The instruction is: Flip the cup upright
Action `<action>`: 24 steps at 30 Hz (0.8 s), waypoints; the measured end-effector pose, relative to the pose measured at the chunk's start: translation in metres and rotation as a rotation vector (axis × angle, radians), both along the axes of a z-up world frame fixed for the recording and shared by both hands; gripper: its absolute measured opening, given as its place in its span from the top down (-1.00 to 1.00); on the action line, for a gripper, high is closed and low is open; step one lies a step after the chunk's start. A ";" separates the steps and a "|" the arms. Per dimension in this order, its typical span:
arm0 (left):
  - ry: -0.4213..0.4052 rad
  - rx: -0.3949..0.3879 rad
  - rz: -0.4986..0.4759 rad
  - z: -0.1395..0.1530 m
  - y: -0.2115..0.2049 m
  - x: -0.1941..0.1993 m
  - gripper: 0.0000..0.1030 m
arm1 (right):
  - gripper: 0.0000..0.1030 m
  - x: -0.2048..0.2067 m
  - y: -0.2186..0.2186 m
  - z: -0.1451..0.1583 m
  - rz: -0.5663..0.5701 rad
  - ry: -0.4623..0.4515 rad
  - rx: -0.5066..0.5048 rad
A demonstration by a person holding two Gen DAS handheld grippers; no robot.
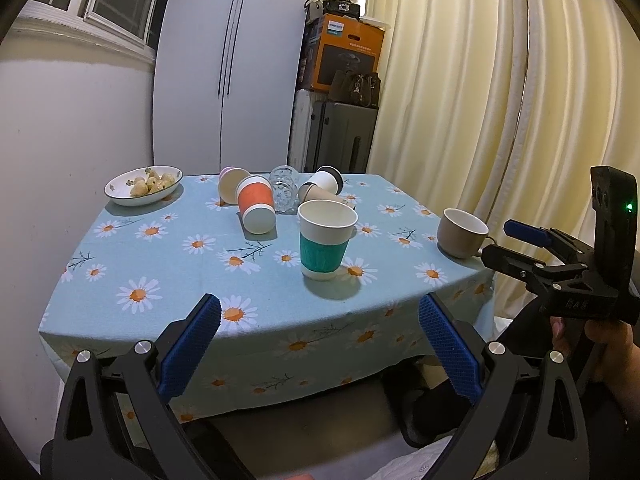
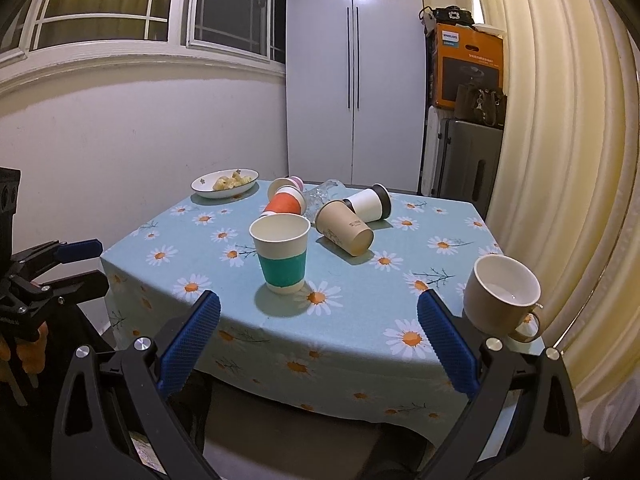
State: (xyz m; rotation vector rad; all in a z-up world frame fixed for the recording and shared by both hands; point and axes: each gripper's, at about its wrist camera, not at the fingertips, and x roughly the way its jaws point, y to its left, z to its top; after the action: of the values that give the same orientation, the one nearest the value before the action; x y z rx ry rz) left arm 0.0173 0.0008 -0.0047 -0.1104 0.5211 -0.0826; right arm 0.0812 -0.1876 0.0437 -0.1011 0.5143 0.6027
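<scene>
Your left gripper (image 1: 319, 326) is hanging off the near edge of the table (image 1: 120, 332), its blue fingers (image 1: 192, 348) spread wide apart and gripping nothing. You are holding the right gripper (image 2: 319, 326) the same way, fingers (image 2: 448, 344) apart and empty, short of the table's near edge. Just beyond that edge, the teal-banded paper cup (image 2: 281, 254) is standing upright, mouth up, clear of both grippers. Behind the teal cup, an orange-banded cup (image 1: 256, 206), a brown paper cup (image 2: 344, 230), a white cup with a dark lid (image 2: 370, 202), a pink-rimmed cup (image 1: 229, 190) and a clear glass (image 1: 284, 190) are all lying on their sides in a cluster. Right of the teal cup, a beige mug (image 2: 502, 294) is sitting upright near the table's corner. Far left of the cluster, a dish of food (image 1: 143, 185) is resting.
</scene>
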 end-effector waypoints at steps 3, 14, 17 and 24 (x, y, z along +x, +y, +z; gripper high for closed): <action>0.002 0.001 0.001 0.000 0.000 0.000 -0.87 | -0.90 0.001 0.000 -0.001 -0.001 0.003 -0.003; 0.003 0.002 0.001 0.000 0.000 0.001 -0.87 | -0.90 0.000 0.000 -0.001 -0.002 0.005 -0.006; 0.002 0.002 0.000 0.000 0.000 0.001 -0.87 | -0.90 0.000 0.000 -0.001 -0.001 0.004 -0.007; 0.002 0.002 0.002 0.000 0.000 0.001 -0.87 | -0.90 0.002 0.002 -0.002 -0.004 0.007 -0.019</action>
State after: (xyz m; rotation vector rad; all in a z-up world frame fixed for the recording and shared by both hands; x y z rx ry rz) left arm 0.0180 0.0006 -0.0047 -0.1096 0.5233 -0.0798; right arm 0.0827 -0.1858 0.0413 -0.1164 0.5269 0.5940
